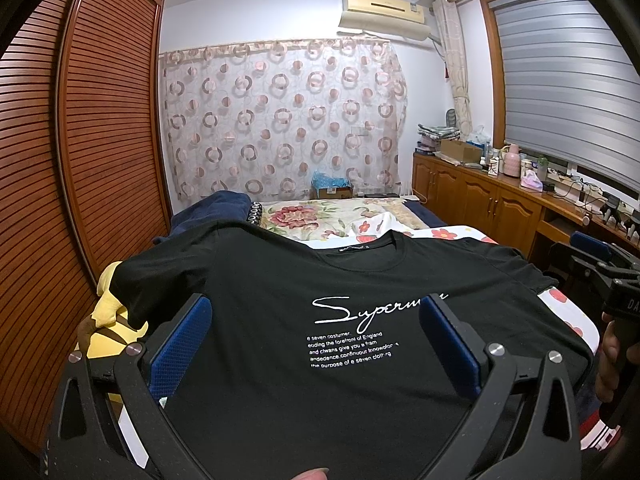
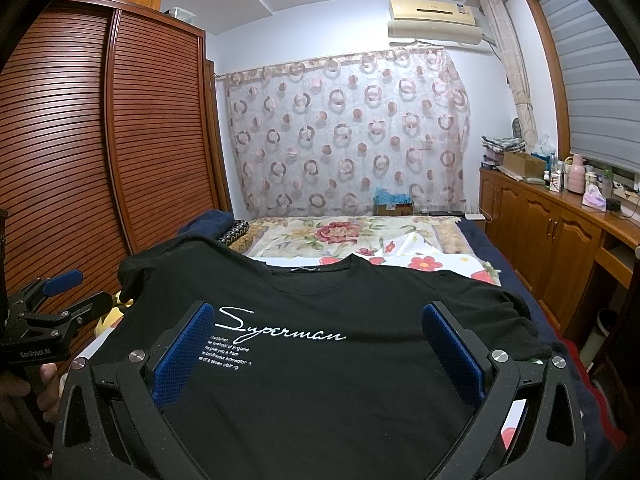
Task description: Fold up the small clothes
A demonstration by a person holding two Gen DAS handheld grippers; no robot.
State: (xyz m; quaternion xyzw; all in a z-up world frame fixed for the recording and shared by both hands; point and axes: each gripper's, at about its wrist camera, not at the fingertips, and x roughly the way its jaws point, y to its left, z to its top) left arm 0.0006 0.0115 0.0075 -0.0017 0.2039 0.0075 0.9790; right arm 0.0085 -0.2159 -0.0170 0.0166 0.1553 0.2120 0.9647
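The black T-shirt (image 2: 320, 360) lies flat on the bed (image 2: 420, 262)—light, limp cotton, best pinched at a hem corner—while left gripper (image 1: 316, 344) and right gripper (image 2: 318, 350) gape wide, empty.

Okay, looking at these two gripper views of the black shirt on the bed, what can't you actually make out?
- T-shirt hem: both views, cut off by the bottom edge and the gripper bodies.
- Script word: left wrist view, its end is behind a blue pad.
- Small print: right wrist view, line starts behind a pad.
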